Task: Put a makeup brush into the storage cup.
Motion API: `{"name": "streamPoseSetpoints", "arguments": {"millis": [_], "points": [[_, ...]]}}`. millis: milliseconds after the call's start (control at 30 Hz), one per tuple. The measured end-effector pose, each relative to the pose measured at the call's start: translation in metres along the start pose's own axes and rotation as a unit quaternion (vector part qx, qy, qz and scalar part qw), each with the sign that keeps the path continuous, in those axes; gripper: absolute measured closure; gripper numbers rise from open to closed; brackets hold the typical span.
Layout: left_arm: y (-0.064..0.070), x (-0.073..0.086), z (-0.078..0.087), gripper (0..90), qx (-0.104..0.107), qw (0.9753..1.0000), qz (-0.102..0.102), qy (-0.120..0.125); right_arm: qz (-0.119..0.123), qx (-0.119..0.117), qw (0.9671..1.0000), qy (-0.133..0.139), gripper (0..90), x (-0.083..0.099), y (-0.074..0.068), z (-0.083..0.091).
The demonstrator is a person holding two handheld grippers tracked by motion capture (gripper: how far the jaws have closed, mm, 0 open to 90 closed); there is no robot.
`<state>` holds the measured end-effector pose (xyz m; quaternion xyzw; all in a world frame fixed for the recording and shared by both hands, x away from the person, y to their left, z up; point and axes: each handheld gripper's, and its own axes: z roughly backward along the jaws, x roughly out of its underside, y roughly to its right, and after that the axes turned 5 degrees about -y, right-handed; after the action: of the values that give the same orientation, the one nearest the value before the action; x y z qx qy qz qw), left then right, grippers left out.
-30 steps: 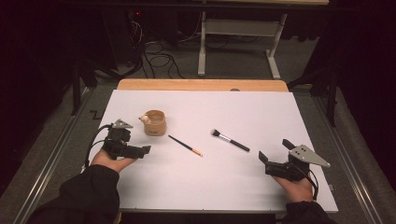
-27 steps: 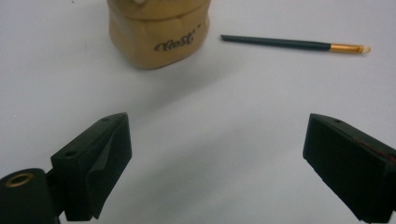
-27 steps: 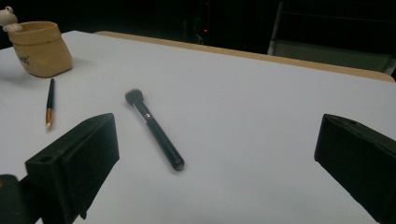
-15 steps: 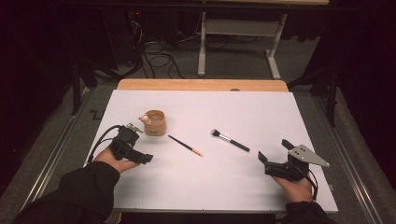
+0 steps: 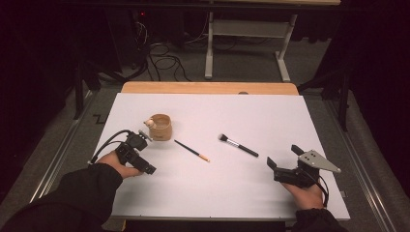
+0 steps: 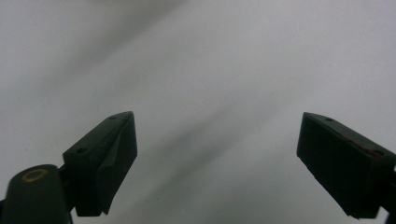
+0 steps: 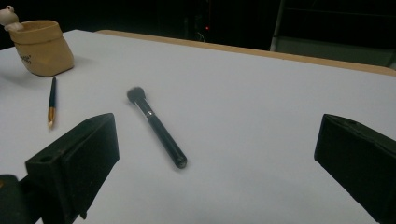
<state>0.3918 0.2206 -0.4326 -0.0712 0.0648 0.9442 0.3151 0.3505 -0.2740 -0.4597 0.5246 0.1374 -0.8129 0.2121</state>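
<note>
Left claw (image 5: 145, 166): has swung down off the cup (image 5: 160, 126), jaws wide, empty, aimed at bare surface (image 5: 203, 188).
Right claw (image 5: 283, 162): unmoved, wide open, empty.
Brush (image 5: 238, 144): lies just ahead of it.
Pencil (image 5: 192, 150): near cup; probably the left's pick.

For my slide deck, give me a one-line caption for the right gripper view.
Open right tool faces a black makeup brush, with a pencil and tan cup beyond.
</note>
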Motion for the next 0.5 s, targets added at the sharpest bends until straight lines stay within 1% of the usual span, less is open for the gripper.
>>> {"name": "streamPoseSetpoints", "arguments": {"millis": [100, 200, 267, 367, 433, 500], "points": [[0.003, -0.002, -0.001, 11.7, -0.001, 0.9997, -0.009, -0.021, -0.003, 0.0, 1.0, -0.001, 0.6, 0.0, 0.0, 0.0], [0.006, -0.004, -0.003, 11.4, 0.0, 0.999, -0.021, -0.041, -0.004, -0.001, 1.0, -0.001, 0.6, 0.0, 0.0, 0.0], [0.009, -0.005, -0.005, 11.1, 0.011, 0.9982, -0.024, -0.053, -0.005, -0.003, 1.0, 0.0, 0.6, 0.0, 0.0, 0.0], [0.012, -0.007, -0.006, 10.5, 0.019, 0.9978, -0.029, -0.056, -0.006, -0.003, 1.0, 0.0, 0.6, 0.001, 0.001, 0.0], [0.014, -0.009, -0.006, 10.6, 0.017, 0.9977, -0.034, -0.057, -0.006, -0.004, 1.0, -0.002, 0.6, 0.001, 0.001, -0.001], [0.016, -0.012, -0.005, 10.8, 0.014, 0.9974, -0.042, -0.056, -0.006, -0.003, 1.0, -0.002, 0.6, 0.001, 0.001, -0.001]]}}
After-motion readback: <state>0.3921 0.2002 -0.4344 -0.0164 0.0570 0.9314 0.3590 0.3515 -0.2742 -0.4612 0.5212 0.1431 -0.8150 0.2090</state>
